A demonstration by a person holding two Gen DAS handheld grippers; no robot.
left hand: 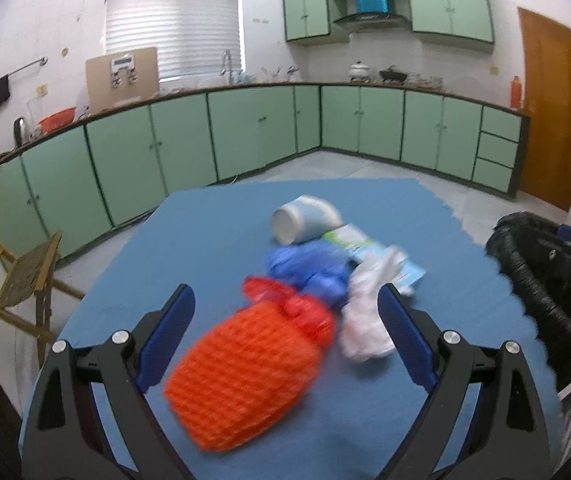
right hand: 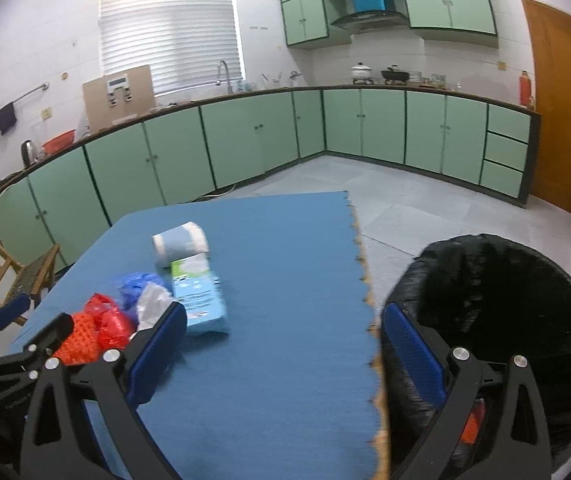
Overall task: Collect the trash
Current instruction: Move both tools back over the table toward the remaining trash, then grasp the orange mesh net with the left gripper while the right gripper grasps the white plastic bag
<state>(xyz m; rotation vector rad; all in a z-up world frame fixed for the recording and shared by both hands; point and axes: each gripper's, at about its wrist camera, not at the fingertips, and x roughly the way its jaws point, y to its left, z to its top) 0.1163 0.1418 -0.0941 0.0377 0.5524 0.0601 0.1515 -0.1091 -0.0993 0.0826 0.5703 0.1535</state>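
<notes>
While gaping, left tool (left hand: 285, 312) straddles orange netting (left hand: 245, 372)

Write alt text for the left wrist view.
The open left claw frames an orange mesh bag on a blue mat, with a blue bag, white wrapper and tipped cup behind.

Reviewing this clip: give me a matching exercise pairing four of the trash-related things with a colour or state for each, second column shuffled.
Column A:
1. mesh bag
2. paper cup
3. bin liner
4. crumpled bag behind the mesh bag

Column B:
a. black
b. blue
c. orange, between the open left gripper fingers
d. lying on its side

Pairs: 1-c, 2-d, 3-a, 4-b
</notes>
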